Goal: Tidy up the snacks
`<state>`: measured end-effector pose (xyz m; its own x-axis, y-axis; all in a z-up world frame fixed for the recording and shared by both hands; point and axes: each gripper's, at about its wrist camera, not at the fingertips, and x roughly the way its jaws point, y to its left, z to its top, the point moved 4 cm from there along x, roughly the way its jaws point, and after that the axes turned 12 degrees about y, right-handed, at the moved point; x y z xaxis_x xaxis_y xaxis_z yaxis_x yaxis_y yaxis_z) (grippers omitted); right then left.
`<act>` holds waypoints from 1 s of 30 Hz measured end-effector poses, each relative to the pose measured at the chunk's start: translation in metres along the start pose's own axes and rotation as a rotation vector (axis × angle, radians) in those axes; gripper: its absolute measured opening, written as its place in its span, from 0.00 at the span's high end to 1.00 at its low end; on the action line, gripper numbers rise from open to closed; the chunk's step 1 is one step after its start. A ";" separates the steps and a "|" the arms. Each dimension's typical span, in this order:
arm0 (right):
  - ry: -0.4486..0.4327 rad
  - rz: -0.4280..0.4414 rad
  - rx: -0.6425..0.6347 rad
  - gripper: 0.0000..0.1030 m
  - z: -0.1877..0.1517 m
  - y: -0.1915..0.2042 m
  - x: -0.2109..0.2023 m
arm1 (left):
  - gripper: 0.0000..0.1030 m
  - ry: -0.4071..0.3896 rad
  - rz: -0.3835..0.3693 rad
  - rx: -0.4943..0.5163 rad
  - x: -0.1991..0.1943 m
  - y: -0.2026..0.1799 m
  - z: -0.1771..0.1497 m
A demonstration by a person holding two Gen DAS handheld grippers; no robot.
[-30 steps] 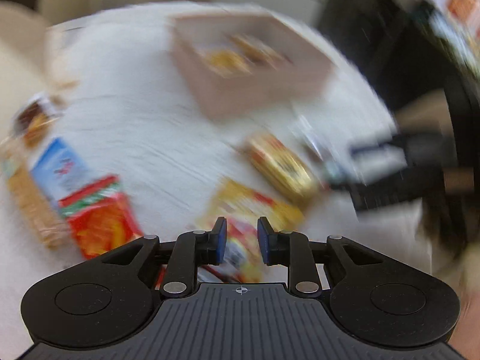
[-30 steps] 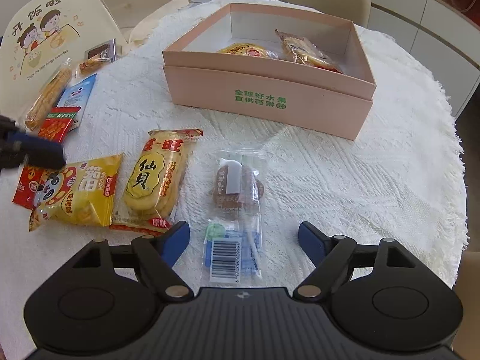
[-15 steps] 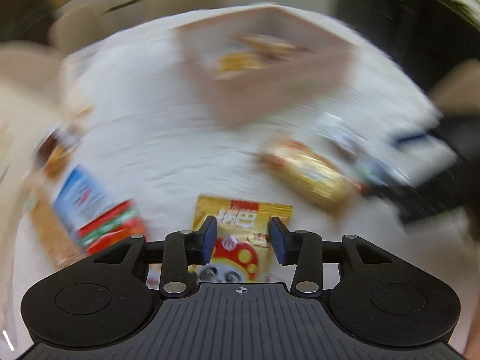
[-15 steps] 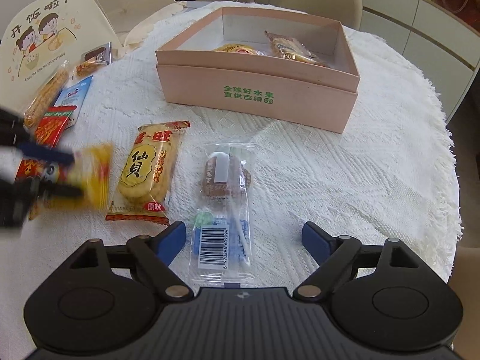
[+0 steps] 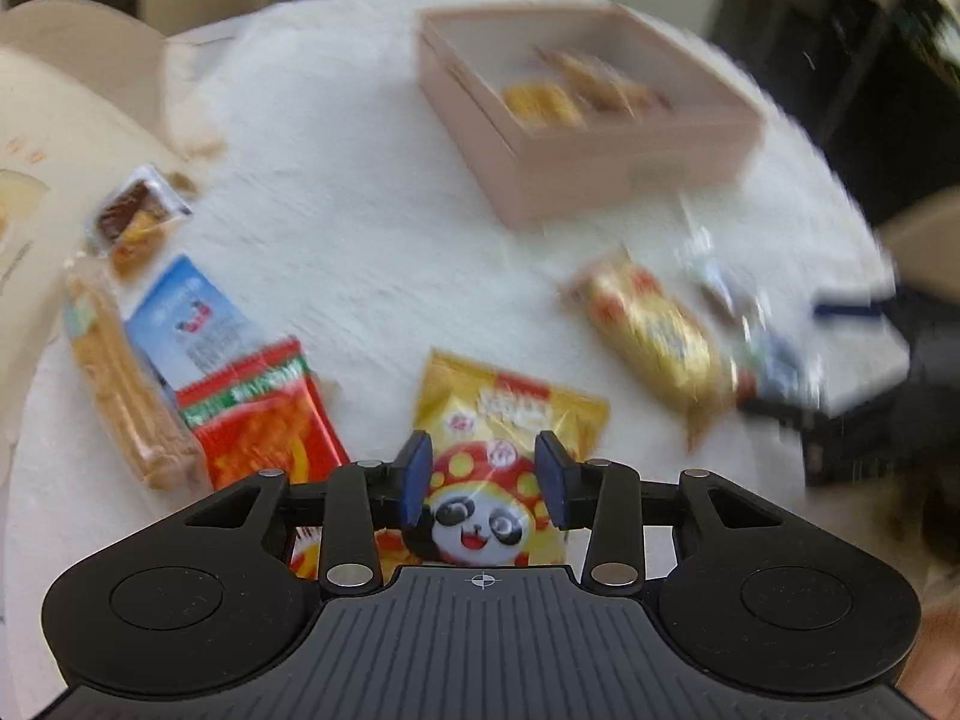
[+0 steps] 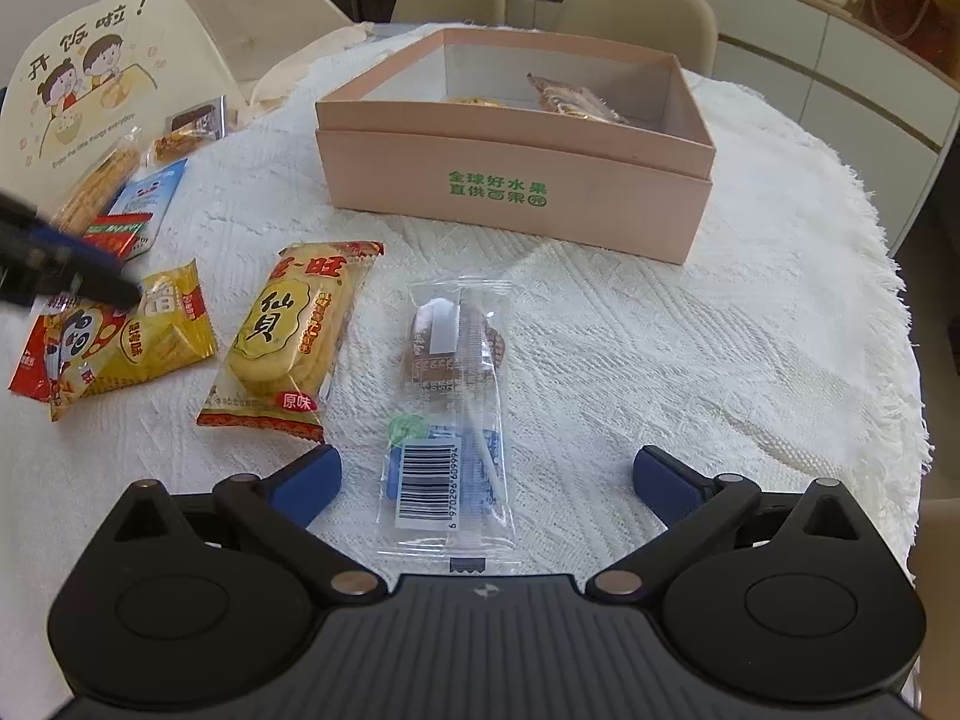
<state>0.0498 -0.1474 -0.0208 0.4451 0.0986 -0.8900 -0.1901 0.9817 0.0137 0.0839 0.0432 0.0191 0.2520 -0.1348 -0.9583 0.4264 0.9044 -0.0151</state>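
A pink box [image 6: 516, 192] stands at the back of the white tablecloth with two snack packs inside; it also shows in the left wrist view [image 5: 600, 138]. My left gripper [image 5: 483, 489] is open, its fingers either side of the yellow panda snack bag [image 5: 504, 450], which lies on the cloth. In the right wrist view the left gripper [image 6: 90, 276] hovers over that bag [image 6: 138, 342]. My right gripper [image 6: 486, 477] is wide open and empty, above a clear-wrapped pastry pack [image 6: 450, 414]. A rice cracker pack [image 6: 288, 336] lies between the two.
A red snack bag [image 5: 264, 420], a blue pack [image 5: 186, 324], a long biscuit pack [image 5: 120, 384] and a small dark pack [image 5: 135, 219] lie at the left. A cartoon placemat [image 6: 78, 78] and several chairs [image 6: 636, 12] ring the table.
My left gripper has opened wider and come over the yellow panda bag, which now lies between its fingers. My right gripper has drawn back a little and stays wide open.
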 end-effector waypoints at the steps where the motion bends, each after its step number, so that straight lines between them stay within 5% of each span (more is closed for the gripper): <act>1: -0.007 -0.003 0.004 0.00 -0.001 0.000 0.000 | 0.59 -0.012 0.005 0.041 -0.001 -0.005 -0.002; 10: -0.033 -0.005 0.005 0.00 -0.004 0.001 -0.001 | 0.59 0.001 -0.058 0.067 -0.001 -0.010 0.001; 20: -0.036 -0.008 0.010 0.00 -0.004 0.001 -0.001 | 0.59 0.025 -0.015 0.156 -0.012 -0.027 -0.014; 27: -0.012 -0.008 0.012 0.00 -0.002 0.001 0.000 | 0.25 0.000 -0.050 0.163 0.004 -0.035 -0.011; 30: -0.011 -0.008 0.010 0.00 -0.001 0.000 0.000 | 0.29 -0.017 -0.050 0.124 0.003 -0.027 -0.007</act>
<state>0.0487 -0.1476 -0.0215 0.4560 0.0928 -0.8851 -0.1776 0.9840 0.0117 0.0672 0.0210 0.0145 0.2417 -0.1860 -0.9524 0.5428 0.8395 -0.0262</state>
